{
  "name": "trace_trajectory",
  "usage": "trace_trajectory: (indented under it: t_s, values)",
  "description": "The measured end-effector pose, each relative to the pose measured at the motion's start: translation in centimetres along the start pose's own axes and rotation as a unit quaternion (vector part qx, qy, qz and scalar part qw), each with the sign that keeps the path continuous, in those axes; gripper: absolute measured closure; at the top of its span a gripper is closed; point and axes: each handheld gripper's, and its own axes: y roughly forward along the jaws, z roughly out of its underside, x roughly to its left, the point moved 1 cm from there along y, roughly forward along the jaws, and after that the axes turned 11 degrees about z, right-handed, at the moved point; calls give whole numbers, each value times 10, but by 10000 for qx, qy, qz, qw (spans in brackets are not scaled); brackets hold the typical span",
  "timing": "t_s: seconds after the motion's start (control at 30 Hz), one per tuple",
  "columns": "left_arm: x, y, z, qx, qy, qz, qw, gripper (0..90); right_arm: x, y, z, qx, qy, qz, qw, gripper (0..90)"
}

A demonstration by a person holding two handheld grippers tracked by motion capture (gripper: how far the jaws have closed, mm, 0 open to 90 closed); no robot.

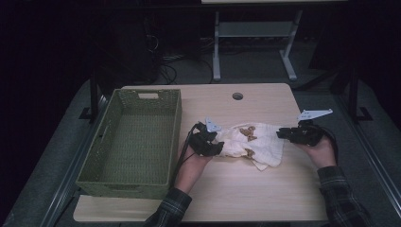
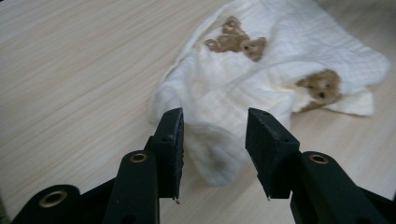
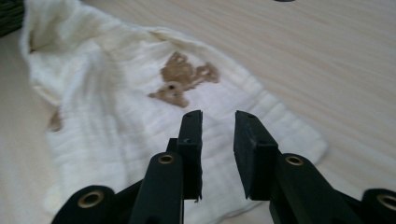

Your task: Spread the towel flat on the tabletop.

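Tabletop [image 1: 265, 189]: crumpled cream bear-print cloth [image 1: 250, 139]

Right gripper [image 3: 217, 156]: two black jaws w/ brass-ringed pivots rise from bottom edge, a narrow gap between them, nothing pinched in it. Just beyond lies a rumpled cream-white ribbed cloth w/ brown teddy-bear prints [image 3: 121, 121], one bear plain near centre, another partly visible at cloth's left edge. Cloth rests on pale wood-grain tabletop [image 3: 317, 65]; dark green woven bit [image 3: 10, 16] at top-left corner.
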Motion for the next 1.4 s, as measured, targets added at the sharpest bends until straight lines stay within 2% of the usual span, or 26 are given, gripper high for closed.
trace_trajectory:
  t_s: [0.17, 0.27, 0.4, 0.53, 0.63, 0.73, 0.8, 0.97, 1.03, 1.1, 1.2, 1.3, 1.4]
  values:
    - [-9, -1, 5, 40, 197, 267, 9994, 565, 19, -6, 6, 28, -107, -200, 9997, 718]
    - [-14, 1, 12, -6, 216, 381, 9990, 558, 31, -9, 10, 45, -138, -335, 9993, 722]
    - [-14, 5, 22, 37, 302, 412, 9987, 553, 50, -11, 14, 70, -254, -569, 9980, 728]
    - [-13, 5, 27, 82, 323, 397, 9987, 544, 71, -11, 17, 106, -428, -692, 9966, 735]
    - [-12, 5, 27, 48, 298, 374, 9988, 544, 83, -12, 19, 127, -469, -779, 9958, 740]
    - [-11, 4, 27, 80, 354, 322, 9988, 542, 92, -9, 24, 233, -585, -860, 9943, 740]
    - [-11, 5, 28, 82, 317, 311, 9990, 542, 97, -4, 27, 377, -700, -854, 9932, 739]
    - [-11, 5, 28, 97, 343, 279, 9990, 538, 103, 7, 32, 643, -919, -785, 9906, 729]
    - [-11, 5, 28, 98, 326, 265, 9991, 538, 106, 11, 35, 716, -1097, -684, 9890, 720]
    - [-11, 5, 28, 99, 328, 264, 9991, 539, 107, 11, 35, 703, -1184, -594, 9887, 756]
    - [-12, 5, 28, 77, 293, 285, 9991, 539, 107, 11, 35, 671, -1278, -412, 9887, 861]
    - [-12, 4, 27, 50, 335, 297, 9990, 539, 101, 8, 34, 585, -1204, -476, 9899, 873]
    - [-13, 4, 26, 46, 291, 340, 9990, 540, 90, -3, 25, 321, -919, -486, 9941, 874]
